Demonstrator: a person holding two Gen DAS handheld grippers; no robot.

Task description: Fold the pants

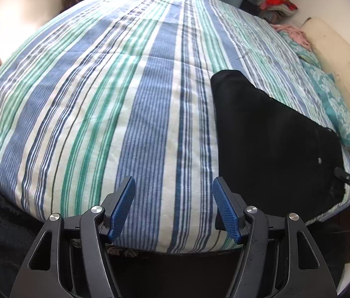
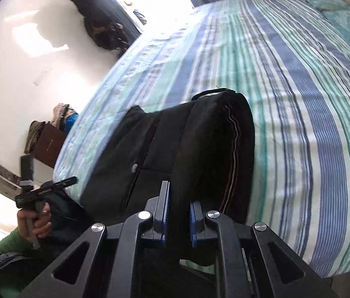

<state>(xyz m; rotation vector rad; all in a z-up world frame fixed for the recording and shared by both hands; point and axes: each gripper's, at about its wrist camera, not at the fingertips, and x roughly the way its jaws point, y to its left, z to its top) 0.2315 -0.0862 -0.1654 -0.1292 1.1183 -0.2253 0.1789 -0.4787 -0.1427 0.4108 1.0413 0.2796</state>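
On the striped bed [image 1: 100, 99], right tongs [image 2: 178, 213] pinch black pants [image 2: 199, 144]; left tongs [image 1: 173, 206] gape.

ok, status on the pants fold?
Left gripper open, empty, over the striped bedspread. Right gripper shut on black pants, lifting a bunched edge. Nothing in the way.

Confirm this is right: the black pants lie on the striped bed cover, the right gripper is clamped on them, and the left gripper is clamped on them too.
Not quite. The left gripper is open and holds nothing, above the striped bed cover, as the left wrist view shows. The right gripper is indeed clamped on the black pants.
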